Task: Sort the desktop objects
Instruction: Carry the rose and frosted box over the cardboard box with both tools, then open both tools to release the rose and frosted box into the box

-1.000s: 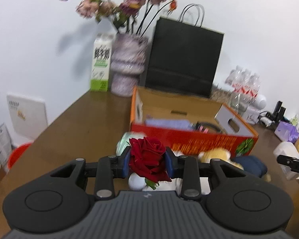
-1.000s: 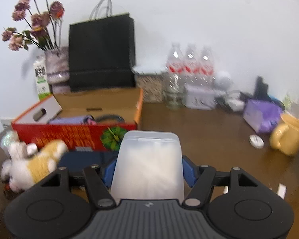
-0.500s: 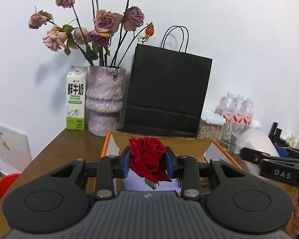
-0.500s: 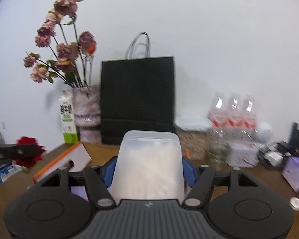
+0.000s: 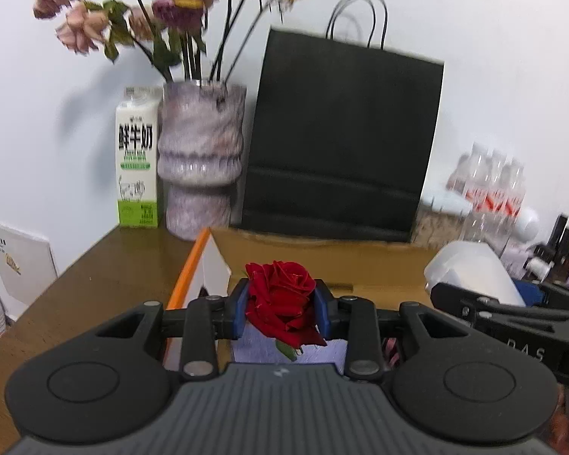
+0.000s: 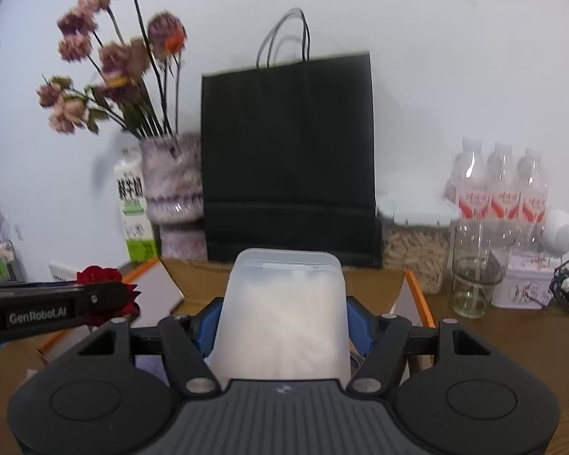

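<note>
Two grippers hang side by side over the near edge of the orange cardboard box point(image 5: 193, 265), each already loaded. The left gripper point(image 5: 280, 309) has its blue pads clenched on a red rose point(image 5: 280, 299), bloom upward, with a green scrap of stem poking out below at six o'clock. The right gripper point(image 6: 280, 322) grips a frosted plastic container point(image 6: 282, 311) by its side walls, its long axis running straight away from the camera along the fingers.

What matters next, I'd judge, is where the box sits relative to each load. From the left wrist view its open interior lies dead ahead at twelve o'clock and a little below the rose, with a lilac item point(image 5: 322, 352) in it right under the jaws. From the right wrist view the box opening also lies at twelve o'clock, beyond and beneath the container, with the box's right rim point(image 6: 417, 292) at about two o'clock. Neither hand looks clearly nearer; both seem poised just above the near wall.

Both grippers point forward and tip gently downward, held level without obvious roll. The left one appears at nine o'clock in the right wrist view, close alongside. Beyond the box stand a vase point(image 5: 201, 159) and a black paper bag point(image 5: 341, 132).
</note>
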A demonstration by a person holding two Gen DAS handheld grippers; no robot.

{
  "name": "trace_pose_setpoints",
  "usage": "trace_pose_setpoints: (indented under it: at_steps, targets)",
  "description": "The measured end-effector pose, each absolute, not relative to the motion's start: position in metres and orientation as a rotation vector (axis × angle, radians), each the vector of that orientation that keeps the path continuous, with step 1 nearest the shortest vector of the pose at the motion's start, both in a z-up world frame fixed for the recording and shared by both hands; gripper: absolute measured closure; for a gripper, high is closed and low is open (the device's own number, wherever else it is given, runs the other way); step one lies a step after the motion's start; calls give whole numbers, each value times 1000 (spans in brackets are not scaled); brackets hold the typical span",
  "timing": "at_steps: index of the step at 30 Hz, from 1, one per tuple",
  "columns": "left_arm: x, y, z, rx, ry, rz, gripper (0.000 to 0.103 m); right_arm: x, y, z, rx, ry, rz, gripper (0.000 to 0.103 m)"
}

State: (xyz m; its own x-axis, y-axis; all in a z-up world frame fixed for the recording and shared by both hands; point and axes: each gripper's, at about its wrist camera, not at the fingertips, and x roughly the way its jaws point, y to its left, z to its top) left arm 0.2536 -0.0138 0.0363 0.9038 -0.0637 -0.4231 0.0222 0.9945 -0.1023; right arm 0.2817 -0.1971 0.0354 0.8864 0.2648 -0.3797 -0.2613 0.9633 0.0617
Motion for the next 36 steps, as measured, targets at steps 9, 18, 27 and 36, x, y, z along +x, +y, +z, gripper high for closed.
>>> trace_pose_setpoints:
  at_steps: [9, 18, 27, 36]
  targets:
    - [263, -22, 13, -45, 523, -62, 68, 289, -193, 17, -25, 467, 262, 38]
    - [268, -26, 2, -19, 576, -64, 68, 293, -191, 10, -39, 517, 266, 37]
    - [268, -28, -2, -7, 587, -59, 67, 293, -190, 9, -46, 531, 269, 37]
    - [264, -26, 4, -9, 557, -54, 56, 291, -191, 14, -42, 526, 265, 17]
